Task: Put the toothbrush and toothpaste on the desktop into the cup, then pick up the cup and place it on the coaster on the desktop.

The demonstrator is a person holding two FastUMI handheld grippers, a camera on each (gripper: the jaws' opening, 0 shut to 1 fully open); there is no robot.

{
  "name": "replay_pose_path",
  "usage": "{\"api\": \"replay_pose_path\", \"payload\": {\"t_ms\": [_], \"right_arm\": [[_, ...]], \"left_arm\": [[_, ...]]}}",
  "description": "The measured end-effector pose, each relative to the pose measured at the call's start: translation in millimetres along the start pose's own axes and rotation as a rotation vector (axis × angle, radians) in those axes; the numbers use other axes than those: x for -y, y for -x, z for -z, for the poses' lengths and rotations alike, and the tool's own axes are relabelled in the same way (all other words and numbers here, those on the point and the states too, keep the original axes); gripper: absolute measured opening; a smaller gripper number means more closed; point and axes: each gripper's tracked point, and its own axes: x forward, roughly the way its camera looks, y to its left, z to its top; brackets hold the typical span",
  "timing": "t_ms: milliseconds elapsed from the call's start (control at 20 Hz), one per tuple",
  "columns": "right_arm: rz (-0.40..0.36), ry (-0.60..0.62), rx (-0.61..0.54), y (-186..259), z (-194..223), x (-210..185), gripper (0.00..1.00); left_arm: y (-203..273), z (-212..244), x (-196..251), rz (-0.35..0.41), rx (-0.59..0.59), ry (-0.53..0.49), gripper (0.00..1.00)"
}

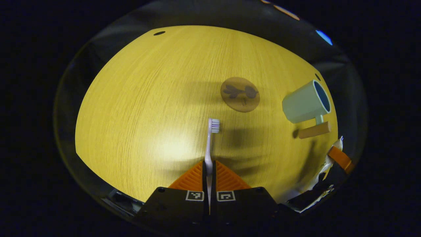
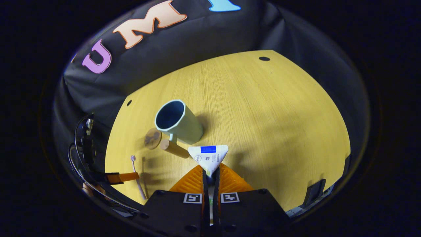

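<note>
My left gripper is shut on a white toothbrush whose bristled head points forward above the yellow desktop. My right gripper is shut on a white toothpaste tube, its flat crimped end sticking out ahead of the fingers. A pale green cup with a wooden handle stands just beyond the tube; in the left gripper view the cup is at the right. A round brown coaster lies on the desk ahead of the toothbrush, seen small as the coaster left of the cup.
The black cloth wall rises behind the desk's far edge. Small dark holes mark the desktop near its corners. The other gripper with the toothbrush shows at the lower left of the right gripper view.
</note>
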Motion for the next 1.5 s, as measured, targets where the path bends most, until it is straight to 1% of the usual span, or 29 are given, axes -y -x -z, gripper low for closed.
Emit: {"api": "replay_pose_path", "payload": {"t_ms": [150, 200, 250, 350, 450, 550, 600, 800, 900, 1050, 1250, 1350, 1450, 1500], "right_arm": [[0.005, -0.012, 0.137, 12, -34, -6, 0.06], [0.004, -0.012, 0.187, 18, -46, -9, 0.04], [0.001, -0.009, 0.24, 25, -61, -14, 0.06], [-0.008, 0.002, 0.347, 40, -90, -24, 0.06], [-0.037, 0.005, 0.445, 58, -119, -45, 0.06], [-0.083, -0.004, 0.522, 62, -144, -63, 0.06], [-0.103, -0.006, 0.554, 61, -155, -71, 0.06], [-0.161, -0.002, 0.615, 40, -173, -97, 0.06], [-0.175, 0.016, 0.652, 32, -181, -105, 0.06], [-0.191, 0.044, 0.679, 9, -181, -111, 0.06], [-0.187, 0.06, 0.671, -26, -164, -106, 0.06], [-0.179, 0.065, 0.673, -32, -157, -104, 0.06], [-0.17, 0.073, 0.683, -33, -153, -101, 0.05], [-0.169, 0.071, 0.686, -31, -153, -100, 0.07]], "left_arm": [[11, -36, 10, 0.051, 0.118, -0.03, 0.0], [15, -50, 15, 0.071, 0.154, -0.036, 0.0], [20, -65, 19, 0.089, 0.194, -0.039, 0.0], [30, -96, 28, 0.125, 0.272, -0.056, 0.0], [42, -129, 39, 0.16, 0.35, -0.085, 0.0], [56, -138, 47, 0.204, 0.428, -0.123, 0.0], [59, -163, 56, 0.227, 0.468, -0.146, 0.0], [71, -194, 86, 0.304, 0.597, -0.259, 0.0], [77, -206, 108, 0.373, 0.658, -0.288, 0.0], [85, -224, 142, 0.485, 0.762, -0.31, 0.0], [92, -243, 181, 0.629, 0.892, -0.316, 0.0], [91, -248, 196, 0.682, 0.925, -0.319, 0.0], [90, -247, 205, 0.717, 0.953, -0.329, 0.0], [89, -246, 211, 0.739, 0.963, -0.33, 0.0]]}}
